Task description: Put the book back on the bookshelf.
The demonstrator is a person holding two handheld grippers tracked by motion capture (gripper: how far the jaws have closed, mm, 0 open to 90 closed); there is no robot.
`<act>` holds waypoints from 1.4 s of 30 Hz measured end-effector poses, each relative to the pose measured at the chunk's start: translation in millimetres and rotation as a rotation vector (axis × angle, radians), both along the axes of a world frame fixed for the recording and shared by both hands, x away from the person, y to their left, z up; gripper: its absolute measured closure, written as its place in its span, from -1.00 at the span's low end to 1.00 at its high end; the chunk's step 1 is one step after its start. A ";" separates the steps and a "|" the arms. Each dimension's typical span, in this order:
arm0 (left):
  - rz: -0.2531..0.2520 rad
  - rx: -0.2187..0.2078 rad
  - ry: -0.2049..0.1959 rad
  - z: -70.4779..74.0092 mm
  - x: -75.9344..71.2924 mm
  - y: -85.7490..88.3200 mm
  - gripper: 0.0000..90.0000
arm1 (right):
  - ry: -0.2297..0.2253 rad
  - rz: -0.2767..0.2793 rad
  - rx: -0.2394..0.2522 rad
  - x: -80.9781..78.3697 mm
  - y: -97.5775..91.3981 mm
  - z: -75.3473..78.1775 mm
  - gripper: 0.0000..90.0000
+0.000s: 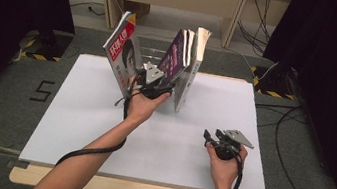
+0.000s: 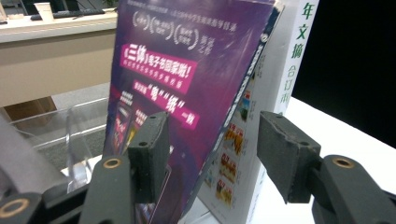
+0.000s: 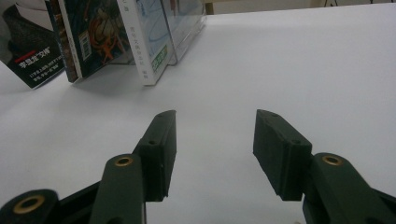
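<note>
The purple book [image 1: 176, 55] stands on its lower edge near the far side of the white table [image 1: 76, 126], its long axis running up and tilted, the top leaning toward the white book [image 1: 191, 67] just to its right and resting against it. In the left gripper view its back cover faces the camera and its spine edge slants down between the two pads. A third book with a red spine [image 1: 123, 52] leans the other way to the left, well apart at the top, with a clear plastic stand [image 2: 79, 135] low in the gap. The left gripper [image 1: 154, 83] is open wide, its jaws set either side of the purple book's lower edge; whether a pad touches the cover I cannot tell. The right gripper [image 1: 218, 137] hovers over bare table nearer the person, jaws wide and holding nothing, with open room all around.
</note>
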State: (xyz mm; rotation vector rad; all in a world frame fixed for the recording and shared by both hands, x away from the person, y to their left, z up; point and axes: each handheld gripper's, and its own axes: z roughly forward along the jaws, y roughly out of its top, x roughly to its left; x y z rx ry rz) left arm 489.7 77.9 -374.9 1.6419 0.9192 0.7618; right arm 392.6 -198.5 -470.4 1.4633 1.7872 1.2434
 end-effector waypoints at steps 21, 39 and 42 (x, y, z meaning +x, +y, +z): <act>0.064 0.059 -0.023 -2.5 18.4 -17.9 0.09 | 0.006 0.002 0.002 -0.1 0.0 -0.4 0.11; 0.075 0.080 -0.028 -3.5 21.0 -24.9 0.31 | 0.007 0.003 0.004 -0.2 -0.5 -0.3 0.11; 0.077 0.087 -0.033 -3.4 20.5 -25.5 0.33 | 0.006 0.004 0.002 -0.1 -0.9 -0.2 0.11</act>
